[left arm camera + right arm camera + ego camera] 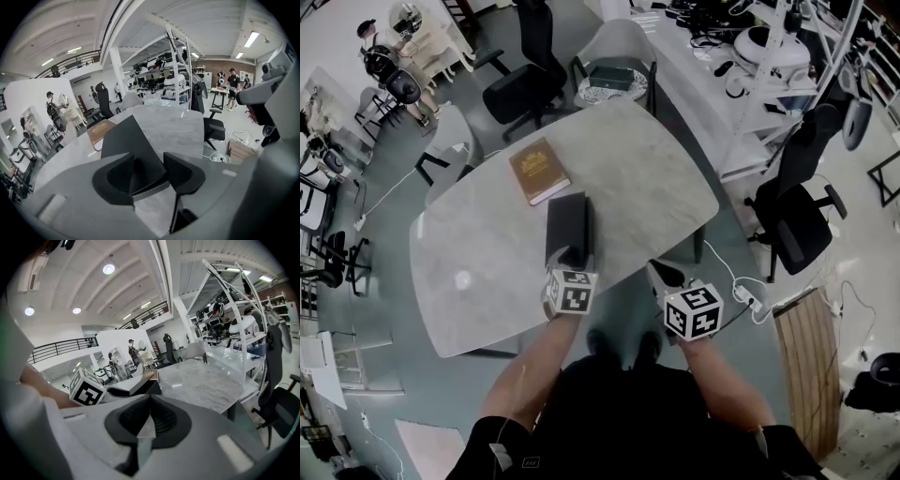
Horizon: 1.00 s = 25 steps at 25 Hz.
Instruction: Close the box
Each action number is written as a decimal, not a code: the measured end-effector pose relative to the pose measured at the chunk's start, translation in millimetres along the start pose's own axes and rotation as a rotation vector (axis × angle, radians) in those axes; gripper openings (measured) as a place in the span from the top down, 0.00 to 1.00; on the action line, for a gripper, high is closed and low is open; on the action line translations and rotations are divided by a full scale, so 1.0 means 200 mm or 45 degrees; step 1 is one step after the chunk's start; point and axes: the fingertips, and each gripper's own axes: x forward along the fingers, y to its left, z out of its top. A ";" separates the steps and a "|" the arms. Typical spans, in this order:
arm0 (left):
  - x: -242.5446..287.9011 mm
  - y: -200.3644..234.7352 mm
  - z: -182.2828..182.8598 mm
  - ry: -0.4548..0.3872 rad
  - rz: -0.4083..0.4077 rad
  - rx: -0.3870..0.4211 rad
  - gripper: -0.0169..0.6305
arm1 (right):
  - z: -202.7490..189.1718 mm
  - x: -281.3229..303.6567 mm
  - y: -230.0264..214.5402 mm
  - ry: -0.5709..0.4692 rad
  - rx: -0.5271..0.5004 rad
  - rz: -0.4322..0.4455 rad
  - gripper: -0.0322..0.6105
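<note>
A long black box [567, 228] lies on the marble table [656, 178] near its front edge, lid down flat. My left gripper [572, 255] is at the box's near end. In the left gripper view the box's near corner [133, 140] sits between the dark pads [115, 176], and the left gripper [149, 161] is open around it. My right gripper [661, 272] hangs just off the table's front edge, right of the box. In the right gripper view the right gripper [150, 399] has its tips together with nothing between them; the box [146, 389] shows to its left.
A brown book [538, 171] lies behind the box. A black office chair [525, 84] and a white chair [614, 80] stand at the table's far side, another black chair [792, 216] to the right. A power strip [748, 300] and a wooden board [811, 366] are on the floor.
</note>
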 end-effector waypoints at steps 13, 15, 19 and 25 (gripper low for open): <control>0.07 -0.05 -0.05 0.059 -0.036 0.016 0.64 | -0.06 -0.02 -0.02 0.029 0.011 -0.010 0.94; 0.07 -0.05 -0.06 0.063 -0.049 -0.031 0.66 | -0.07 -0.03 -0.03 0.033 0.014 -0.014 0.94; 0.08 -0.04 -0.04 0.043 -0.043 -0.070 0.71 | -0.10 -0.05 -0.07 0.050 0.004 -0.027 0.94; 0.03 -0.09 -0.02 -0.043 -0.119 -0.148 0.73 | -0.10 -0.13 -0.11 0.067 -0.028 -0.029 0.94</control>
